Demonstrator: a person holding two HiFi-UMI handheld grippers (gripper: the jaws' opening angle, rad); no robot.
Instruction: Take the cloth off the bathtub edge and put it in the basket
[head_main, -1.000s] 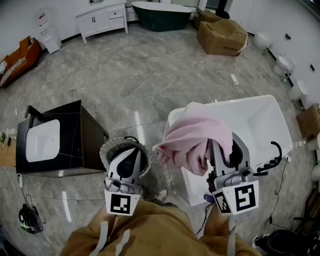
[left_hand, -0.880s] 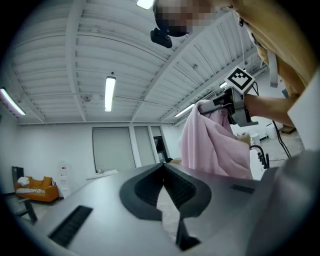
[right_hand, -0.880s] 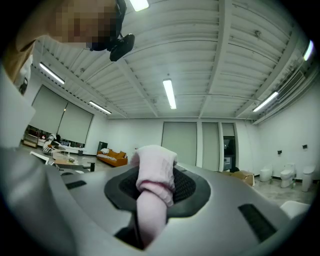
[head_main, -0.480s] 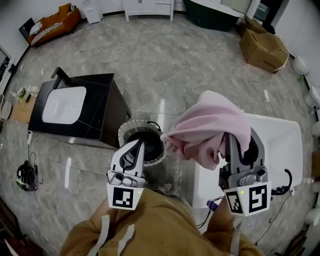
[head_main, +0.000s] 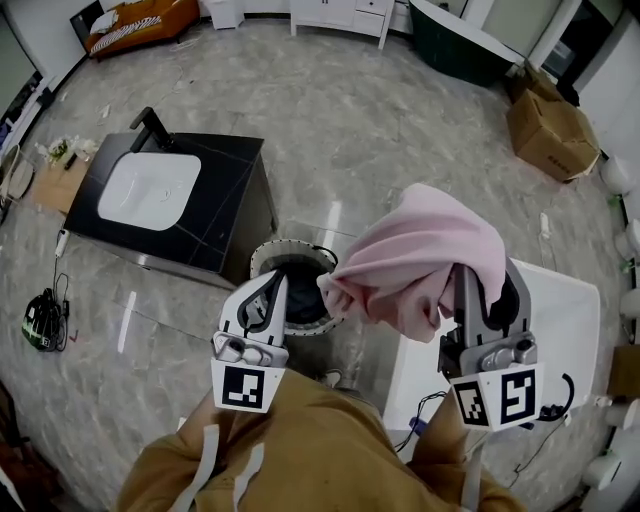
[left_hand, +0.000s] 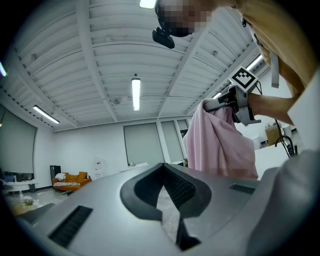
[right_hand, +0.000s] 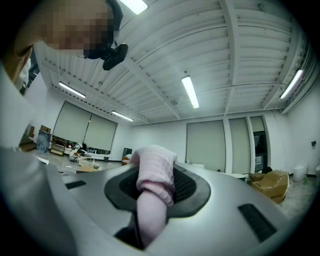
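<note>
A pink cloth (head_main: 420, 250) hangs in a bunch from my right gripper (head_main: 472, 278), which is shut on it. In the right gripper view a fold of the cloth (right_hand: 155, 175) sits pinched between the pads. The cloth is in the air between the white bathtub (head_main: 570, 310) and the round basket (head_main: 290, 246), just to the right of the basket's rim. My left gripper (head_main: 272, 290) is held over the basket's near side, jaws together and holding nothing. The left gripper view looks up and shows the cloth (left_hand: 220, 145) dangling below the right gripper (left_hand: 220, 102).
A black cabinet with a white sink (head_main: 150, 190) stands left of the basket. Farther back are a cardboard box (head_main: 555, 130), a dark green tub (head_main: 470, 40) and a white cupboard (head_main: 340, 10). A dark bundle with a cable (head_main: 40, 320) lies at the left.
The right gripper has carried the cloth left, off the bathtub's edge and toward the basket. The head view has turned left. The left gripper stays by the basket.
</note>
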